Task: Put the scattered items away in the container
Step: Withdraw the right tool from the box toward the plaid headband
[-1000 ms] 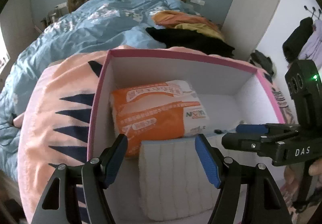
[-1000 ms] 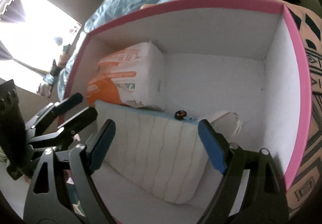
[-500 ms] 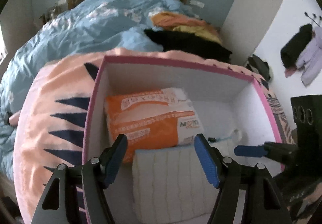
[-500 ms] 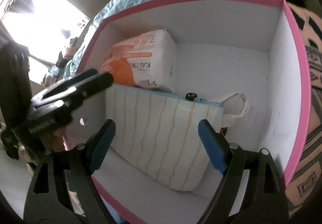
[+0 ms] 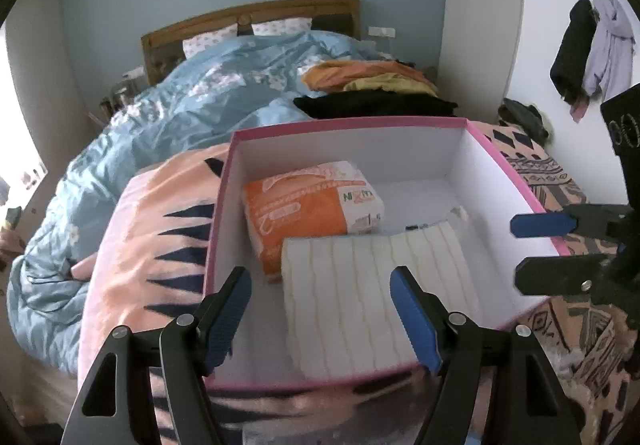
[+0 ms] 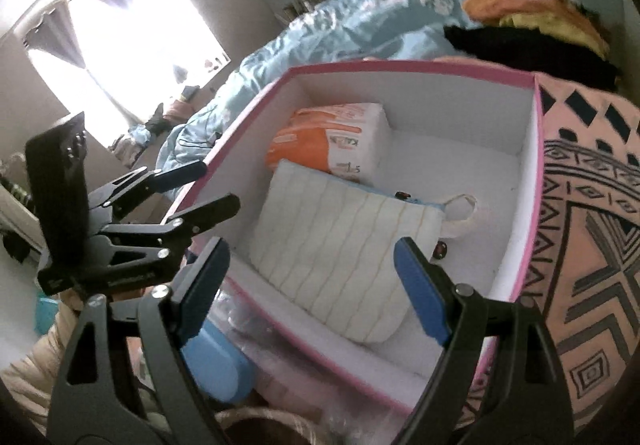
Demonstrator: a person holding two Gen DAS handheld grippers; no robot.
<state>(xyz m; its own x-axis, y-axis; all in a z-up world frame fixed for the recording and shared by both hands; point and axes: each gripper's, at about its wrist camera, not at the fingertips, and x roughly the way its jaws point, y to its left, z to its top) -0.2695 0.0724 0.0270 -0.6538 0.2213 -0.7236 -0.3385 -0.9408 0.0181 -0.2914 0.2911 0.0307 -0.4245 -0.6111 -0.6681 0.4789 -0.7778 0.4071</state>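
Left gripper [image 5: 320,313] stands open and empty at 6 o'clock of its own view; its jaws have just been opening, and only the white quilted pouch [image 5: 376,285] shows past the gap. That pouch lies inside the pink box [image 5: 348,123], touching the orange packet [image 5: 308,201] at 11 o'clock of it. The box sits on a peach patterned blanket [image 5: 160,245] on the bed [image 5: 224,93].

Right gripper [image 6: 310,283] hangs open and empty over the box's near edge, the pouch [image 6: 340,257] beyond it. The left gripper [image 6: 208,185] shows at 9 o'clock, outside the box.
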